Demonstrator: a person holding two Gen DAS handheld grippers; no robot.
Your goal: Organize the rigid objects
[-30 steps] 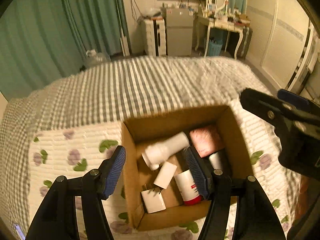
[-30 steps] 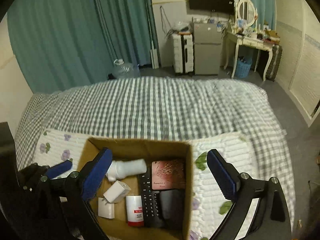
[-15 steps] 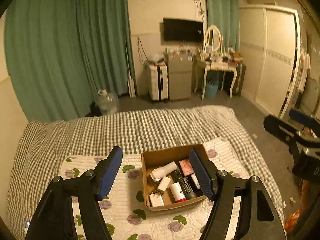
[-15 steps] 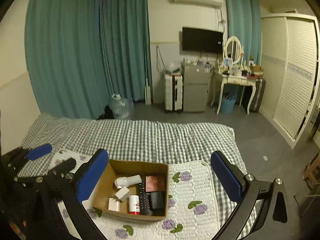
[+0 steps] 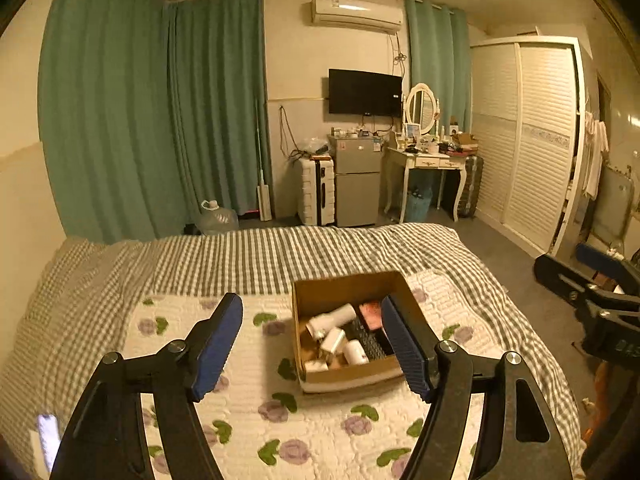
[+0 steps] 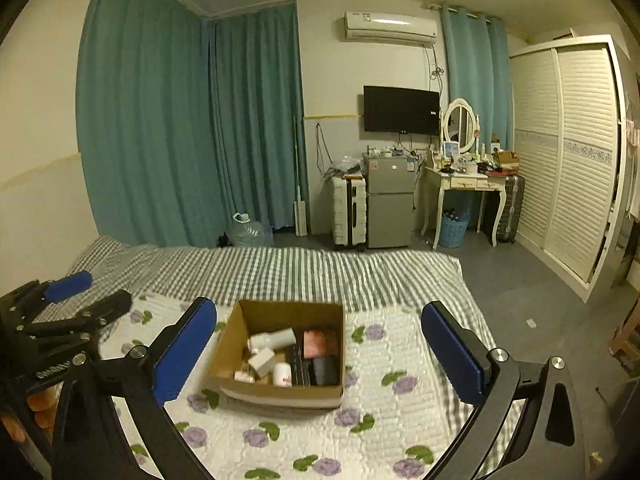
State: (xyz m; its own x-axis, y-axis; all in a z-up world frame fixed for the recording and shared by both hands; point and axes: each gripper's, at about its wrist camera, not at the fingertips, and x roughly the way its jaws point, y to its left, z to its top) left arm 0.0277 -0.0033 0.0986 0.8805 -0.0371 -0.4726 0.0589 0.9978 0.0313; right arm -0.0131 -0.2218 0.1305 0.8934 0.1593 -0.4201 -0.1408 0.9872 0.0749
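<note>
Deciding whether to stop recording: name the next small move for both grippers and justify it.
Probably hold both back and finish: the left gripper and right gripper are open and empty, and the items already lie inside the cardboard box on the quilt.

I am making out no words or numbers anywhere. The white bottle (image 6: 282, 374) in the box (image 6: 276, 392) is showing a red mark, and stickers are sitting on the fridge (image 6: 390, 178), but all of it is too small to read.
</note>
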